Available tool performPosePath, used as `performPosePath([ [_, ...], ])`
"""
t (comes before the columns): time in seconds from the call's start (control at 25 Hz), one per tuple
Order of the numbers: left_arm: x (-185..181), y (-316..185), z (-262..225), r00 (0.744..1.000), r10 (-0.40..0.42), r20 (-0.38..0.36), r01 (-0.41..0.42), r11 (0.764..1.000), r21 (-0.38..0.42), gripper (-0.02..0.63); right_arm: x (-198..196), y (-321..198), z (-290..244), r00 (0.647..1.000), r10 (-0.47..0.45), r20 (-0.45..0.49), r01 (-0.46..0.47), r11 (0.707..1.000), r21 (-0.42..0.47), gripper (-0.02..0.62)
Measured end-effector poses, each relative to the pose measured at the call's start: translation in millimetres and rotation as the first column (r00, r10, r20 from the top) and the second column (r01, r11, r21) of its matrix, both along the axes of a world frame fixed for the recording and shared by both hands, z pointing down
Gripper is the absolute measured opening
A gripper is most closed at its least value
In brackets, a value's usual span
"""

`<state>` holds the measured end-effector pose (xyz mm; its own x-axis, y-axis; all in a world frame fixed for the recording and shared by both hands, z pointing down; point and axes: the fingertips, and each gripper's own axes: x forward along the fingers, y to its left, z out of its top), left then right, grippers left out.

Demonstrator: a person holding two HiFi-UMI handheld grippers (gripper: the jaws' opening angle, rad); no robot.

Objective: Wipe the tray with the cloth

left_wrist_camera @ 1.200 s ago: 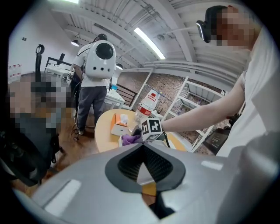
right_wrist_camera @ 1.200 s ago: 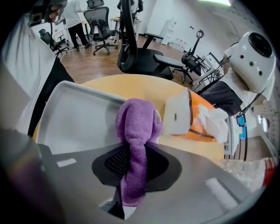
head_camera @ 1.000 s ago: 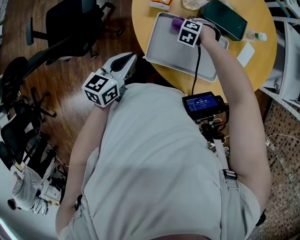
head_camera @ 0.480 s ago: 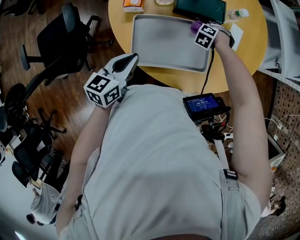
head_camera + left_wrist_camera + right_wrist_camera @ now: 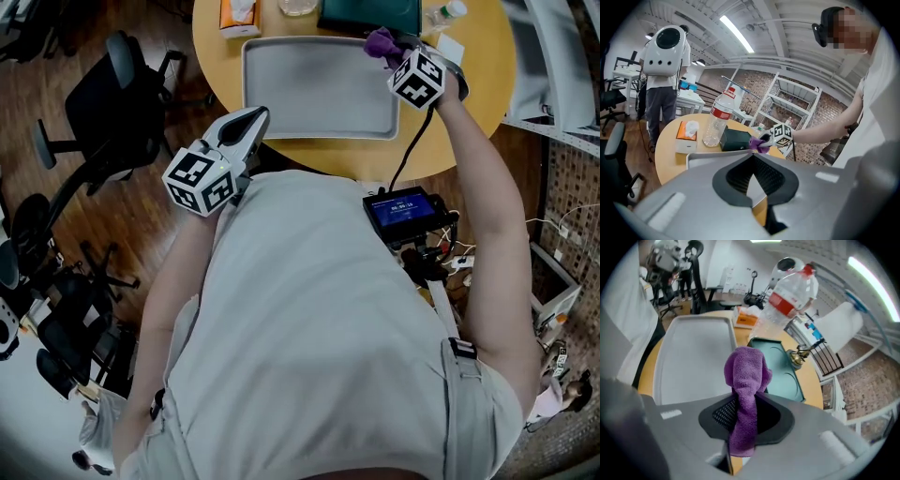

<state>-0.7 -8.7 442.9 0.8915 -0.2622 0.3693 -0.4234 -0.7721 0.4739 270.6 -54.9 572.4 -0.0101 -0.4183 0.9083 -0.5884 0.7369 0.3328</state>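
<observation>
Two grippers logged: right gripper (image 5: 746, 414) jaws were clamped on the purple cloth (image 5: 745, 371), at the far right corner of the tray (image 5: 319, 89); left gripper (image 5: 752, 176) jaws were closed, empty, off its near left corner. Good wiping likely needed the cloth pressed flat, in overlapping strokes.

**Floor:** dark wood planks (image 5: 141, 220) cover the left of the head view. A finer patterned surface (image 5: 572, 197) runs along the right edge.

**Furniture:** a round, pale wooden counter (image 5: 347, 155) stands at top centre. Black office chairs (image 5: 98, 94) on castors stand at upper left. In the left gripper view, white metal shelving (image 5: 790, 105) stands right of centre against a brick wall (image 5: 752, 86).

**Lighting:** one ceiling strip light (image 5: 736, 33), lit, at upper centre.
</observation>
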Motion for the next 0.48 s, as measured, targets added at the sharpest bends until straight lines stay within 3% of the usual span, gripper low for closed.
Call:
performPosePath([
  [0.08, 3.9, -9.3, 2.9, 1.000, 0.012, -0.010, -0.012, 1.000, 0.002, 0.000, 4.5, -0.6, -22.2, 0.989, 0.105, 0.107, -0.111, 0.992, 0.055, 0.074],
  [0.2, 13.0, -22.0, 5.6, 0.999, 0.035, -0.022, -0.035, 0.999, 0.011, 0.000, 27.0, 10.9, -34.1, 0.943, 0.261, 0.207, -0.281, 0.957, 0.071, 0.074],
  [0.48, 44.1, 5.7, -25.9, 0.997, 0.081, -0.017, -0.079, 0.995, 0.062, 0.000, 115.1, 119.9, -0.1, 0.797, 0.569, 0.202, -0.563, 0.822, -0.092, 0.074],
])
